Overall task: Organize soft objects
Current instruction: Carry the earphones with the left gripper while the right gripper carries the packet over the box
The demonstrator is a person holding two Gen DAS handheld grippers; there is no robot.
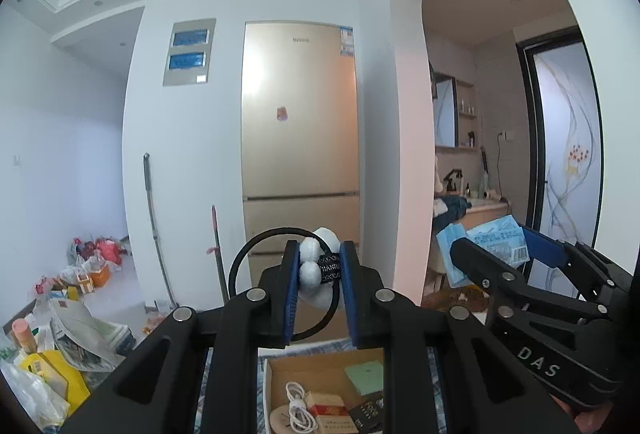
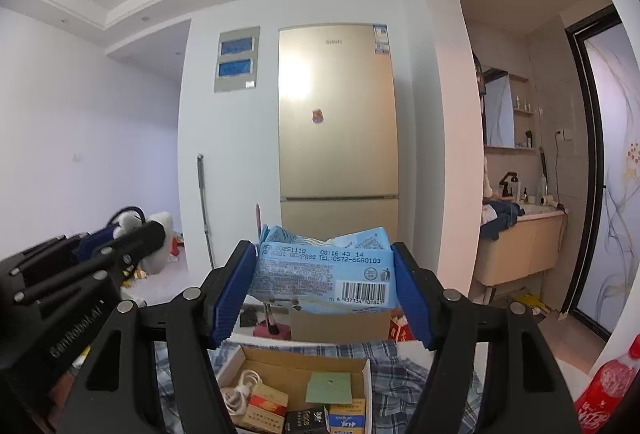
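Left gripper (image 1: 320, 266) clamped on a fluffy white-pompom hair tie (image 1: 310, 262) (black elastic loop), right gripper (image 2: 324, 290) pinching a crinkly blue tissue pack (image 2: 324, 270).

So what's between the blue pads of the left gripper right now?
In the left wrist view, the left gripper is shut on a black elastic hair tie with white fluffy pom-poms and a patterned black band; nothing else sits between the pads.

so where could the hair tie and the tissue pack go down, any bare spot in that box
The cardboard box is crowded at the front: white cable, small cartons, green card. Bare floor shows along its back wall. The checked cloth right of the box also looks free.
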